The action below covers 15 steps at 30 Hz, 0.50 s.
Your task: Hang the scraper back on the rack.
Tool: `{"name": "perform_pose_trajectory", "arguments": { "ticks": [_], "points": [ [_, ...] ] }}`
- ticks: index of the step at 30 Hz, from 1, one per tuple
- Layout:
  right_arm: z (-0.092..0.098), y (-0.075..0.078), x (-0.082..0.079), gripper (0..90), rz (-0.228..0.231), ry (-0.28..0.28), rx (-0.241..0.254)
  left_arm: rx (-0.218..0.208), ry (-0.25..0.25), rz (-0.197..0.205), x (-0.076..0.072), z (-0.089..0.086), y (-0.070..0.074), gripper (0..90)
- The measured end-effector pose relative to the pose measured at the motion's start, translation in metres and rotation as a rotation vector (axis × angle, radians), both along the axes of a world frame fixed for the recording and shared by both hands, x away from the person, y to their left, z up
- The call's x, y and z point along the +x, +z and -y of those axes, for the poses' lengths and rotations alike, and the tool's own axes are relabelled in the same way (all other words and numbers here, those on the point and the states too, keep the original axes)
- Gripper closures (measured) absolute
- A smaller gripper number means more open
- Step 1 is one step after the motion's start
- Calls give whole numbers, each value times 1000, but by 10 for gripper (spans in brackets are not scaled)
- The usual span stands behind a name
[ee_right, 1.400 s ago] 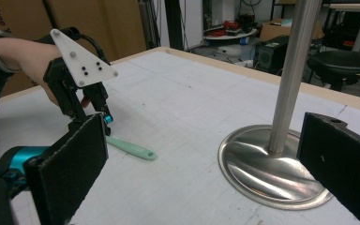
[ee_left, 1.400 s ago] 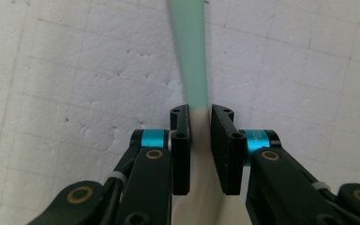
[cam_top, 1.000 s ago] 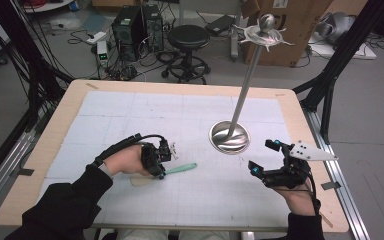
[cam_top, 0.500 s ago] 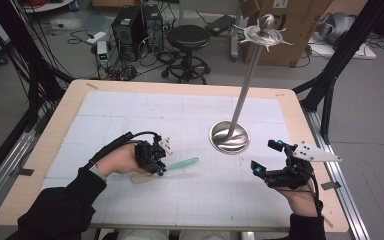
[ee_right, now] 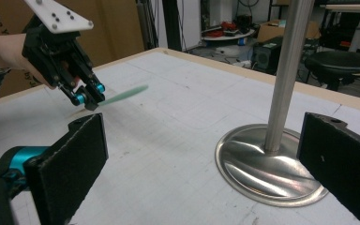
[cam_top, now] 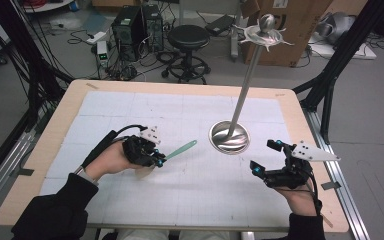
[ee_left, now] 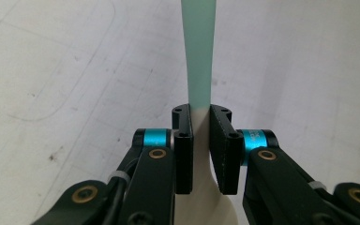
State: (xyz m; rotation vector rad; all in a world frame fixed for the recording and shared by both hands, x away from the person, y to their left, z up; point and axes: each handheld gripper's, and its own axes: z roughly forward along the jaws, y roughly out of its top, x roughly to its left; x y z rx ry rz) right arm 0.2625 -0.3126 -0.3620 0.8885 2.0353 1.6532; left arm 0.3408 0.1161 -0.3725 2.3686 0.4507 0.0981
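Black sleeves, black jaws — teal collars

Left gripper [cam_top: 156, 159] raised, jaws clamped on spatula [cam_top: 181, 149]; right gripper [cam_top: 263, 159] low, jaws wide apart.

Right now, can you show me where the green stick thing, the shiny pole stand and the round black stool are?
Green spatula [cam_top: 182, 148], high view: its green blade.
Metal stand [cam_top: 229, 138], high view: its round base.
Black stool [cam_top: 188, 36], high view: its seat.

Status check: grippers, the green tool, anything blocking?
Left gripper shut on green spatula, lifted. Right gripper open, empty. Steel stand between them.
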Motion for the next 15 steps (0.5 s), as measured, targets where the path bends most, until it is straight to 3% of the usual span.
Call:
{"name": "perform_pose_trajectory", "arguments": {
  "ticks": [5, 10, 15],
  "points": [
    [-1, 0, 1, 11, 1, 2, 0, -82, 30, 29, -2, -3, 6, 803],
    [-1, 1, 0, 11, 1, 1, 4, -209, 74, 58, -5, -4, 11, 803],
    [0, 0, 1, 11, 3, 3, 5, -274, 100, 80, -6, -1, 11, 803]
  ]
}}
